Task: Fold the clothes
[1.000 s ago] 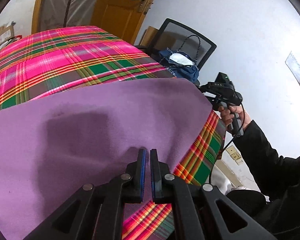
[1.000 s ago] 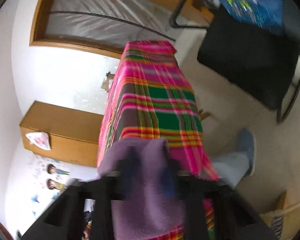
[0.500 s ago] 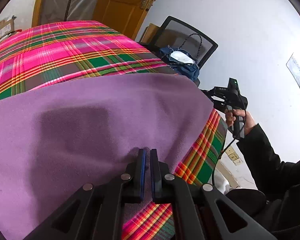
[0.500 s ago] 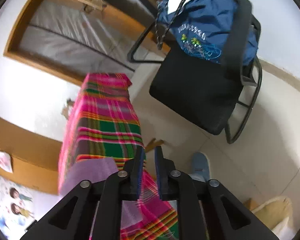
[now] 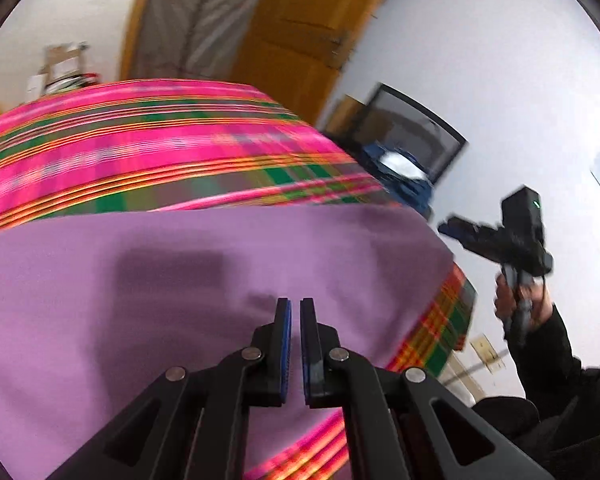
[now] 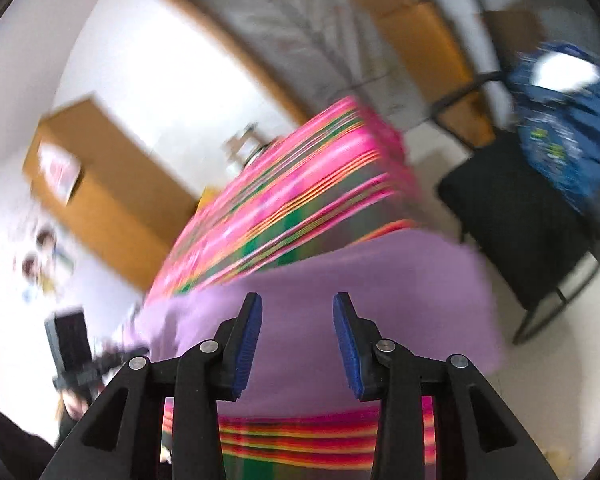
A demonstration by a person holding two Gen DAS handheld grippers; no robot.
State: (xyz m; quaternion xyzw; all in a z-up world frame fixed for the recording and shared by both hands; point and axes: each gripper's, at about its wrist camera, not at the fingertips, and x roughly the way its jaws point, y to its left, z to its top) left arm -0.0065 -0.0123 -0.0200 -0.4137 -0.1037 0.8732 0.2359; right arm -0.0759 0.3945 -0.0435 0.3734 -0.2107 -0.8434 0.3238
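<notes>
The purple cloth (image 5: 204, 288) lies flat on the plaid tabletop (image 5: 148, 148), overhanging its right edge. Left claw (image 5: 295, 312) is pressed together, empty; right claw (image 6: 297, 312) is spreading, also empty (nothing pinched). Unpinned, that overhang could drag it off.

Plain lilac-purple cloth (image 5: 204, 280), no pattern. Worktop cover (image 5: 160, 152): plaid of hot pink, green and grey bands with thin orange-yellow lines. Black mesh chair (image 6: 520, 216) carries a dark blue bag (image 6: 568, 136) with green print. Fingers (image 6: 247, 344): black, blue pads.
</notes>
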